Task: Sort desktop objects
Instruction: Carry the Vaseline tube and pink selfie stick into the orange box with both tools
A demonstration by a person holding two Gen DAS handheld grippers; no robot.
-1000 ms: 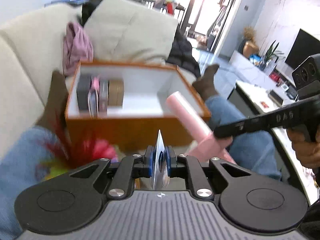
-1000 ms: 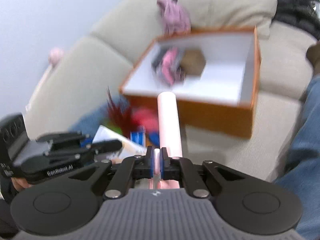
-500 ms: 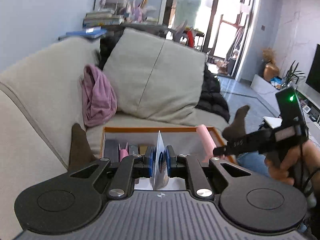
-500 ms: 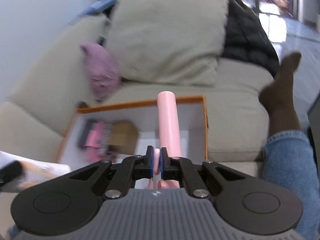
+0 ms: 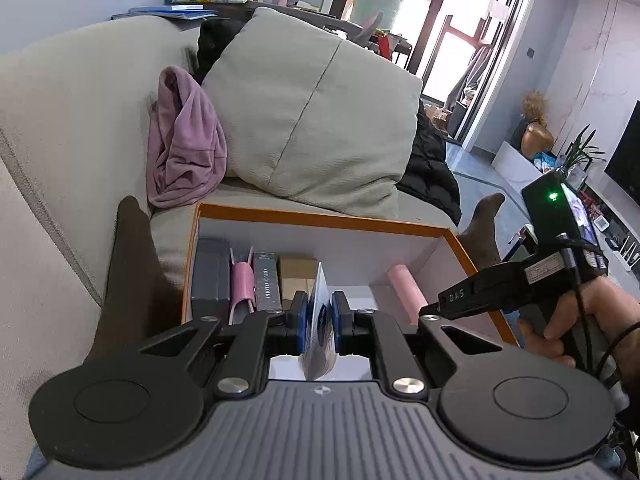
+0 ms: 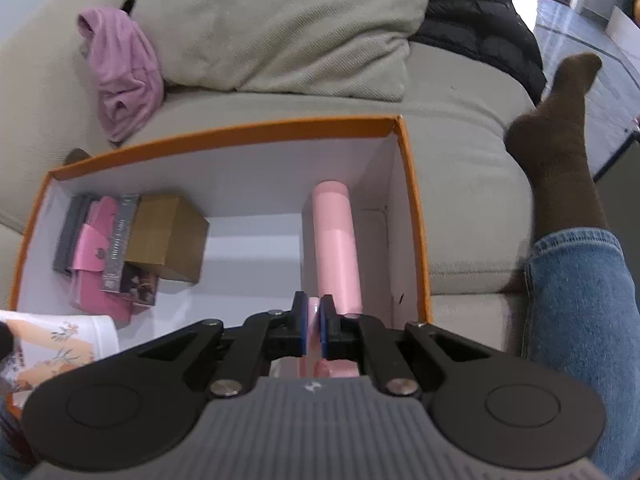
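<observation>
The right gripper [image 6: 314,330] is clamped on the near end of a smooth pink cylinder [image 6: 336,236], which reaches forward into the orange box [image 6: 416,216] along its right-hand wall; whether it rests on the white floor yet I cannot tell. The left gripper [image 5: 319,322] pinches a thin, glossy printed booklet [image 5: 320,320] edge-on, poised over the box's near edge.

The step in hand looks like depositing both items. Next, the right jaws likely need to part once the cylinder lies flat, then draw back without nudging it; being round, it may roll. The booklet probably wants standing beside the row at the box's left: a matte grey case [image 5: 210,276], a pink snap wallet [image 5: 242,284], a slim dark box [image 5: 266,280] and 1 small brown cardboard carton [image 6: 168,236]. The box sits on a coarse-woven beige sofa [image 6: 460,160].
</observation>
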